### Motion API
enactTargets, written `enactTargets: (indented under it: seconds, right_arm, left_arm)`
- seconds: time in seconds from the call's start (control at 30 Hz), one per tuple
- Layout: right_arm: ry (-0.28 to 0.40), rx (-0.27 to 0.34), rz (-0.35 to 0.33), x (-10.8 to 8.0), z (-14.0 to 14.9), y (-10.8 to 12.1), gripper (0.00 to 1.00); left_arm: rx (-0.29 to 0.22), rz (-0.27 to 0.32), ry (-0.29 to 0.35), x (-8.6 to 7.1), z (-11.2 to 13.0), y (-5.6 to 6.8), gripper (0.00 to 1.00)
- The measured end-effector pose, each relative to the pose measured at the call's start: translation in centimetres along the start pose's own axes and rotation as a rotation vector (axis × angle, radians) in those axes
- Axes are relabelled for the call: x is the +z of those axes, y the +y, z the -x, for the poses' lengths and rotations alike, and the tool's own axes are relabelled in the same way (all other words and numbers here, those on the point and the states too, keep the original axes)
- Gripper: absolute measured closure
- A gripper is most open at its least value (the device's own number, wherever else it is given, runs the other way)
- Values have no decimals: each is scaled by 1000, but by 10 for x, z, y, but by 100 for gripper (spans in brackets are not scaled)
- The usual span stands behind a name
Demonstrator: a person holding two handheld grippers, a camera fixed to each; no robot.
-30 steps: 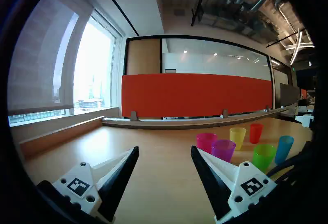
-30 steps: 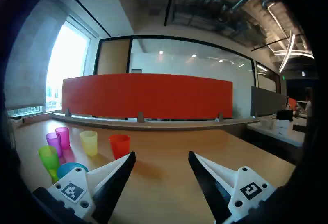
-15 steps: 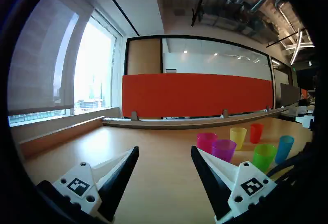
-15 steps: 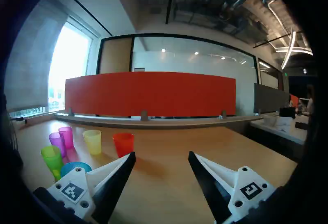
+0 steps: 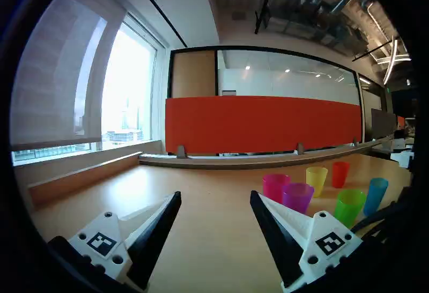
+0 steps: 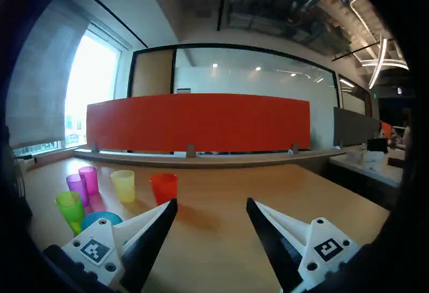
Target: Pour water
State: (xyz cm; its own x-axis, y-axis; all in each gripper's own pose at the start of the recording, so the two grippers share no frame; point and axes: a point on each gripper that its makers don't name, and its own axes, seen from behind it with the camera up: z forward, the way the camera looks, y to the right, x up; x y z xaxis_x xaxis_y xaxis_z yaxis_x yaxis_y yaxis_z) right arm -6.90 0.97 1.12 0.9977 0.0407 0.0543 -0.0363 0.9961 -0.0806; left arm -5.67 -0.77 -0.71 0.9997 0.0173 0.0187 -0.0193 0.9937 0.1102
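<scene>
Several coloured plastic cups stand on a wooden table [image 5: 209, 228]. In the left gripper view they sit to the right: a pink cup [image 5: 275, 185], a purple cup [image 5: 297, 196], a yellow cup [image 5: 316, 179], a red cup [image 5: 339, 173], a green cup [image 5: 349, 205] and a blue cup [image 5: 376, 195]. My left gripper [image 5: 214, 196] is open, with nothing between its fingers. In the right gripper view the cups sit to the left: the red cup [image 6: 163, 187], yellow cup [image 6: 123, 184], pink cup [image 6: 89, 178], purple cup [image 6: 76, 187], green cup [image 6: 71, 210] and blue cup [image 6: 100, 220]. My right gripper [image 6: 210, 203] is open and holds nothing.
A red divider panel [image 5: 263, 124] stands along the table's far edge [image 6: 198, 121]. A large window [image 5: 120, 100] and a low sill lie to the left. Another desk [image 6: 364, 167] with items stands at the right.
Both views have shifted slightly, so the cups sit a little further right in each. Both grippers stay open.
</scene>
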Motion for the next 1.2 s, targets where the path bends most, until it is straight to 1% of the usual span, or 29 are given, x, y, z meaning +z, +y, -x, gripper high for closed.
enactTargets:
  seconds: [0.4,1.07,1.2]
  right_arm:
    - [-5,-7,-24,2,3,-4,0]
    - [17,-36,-22,-1,-3,-6,0]
    - [27,-26,-13,-1,-4,-5,0]
  left_arm:
    - [-1,0,0,0,0,0,5]
    - [-1,0,0,-1,0,-1,5]
    - [-1,0,0,-1,0,0,5]
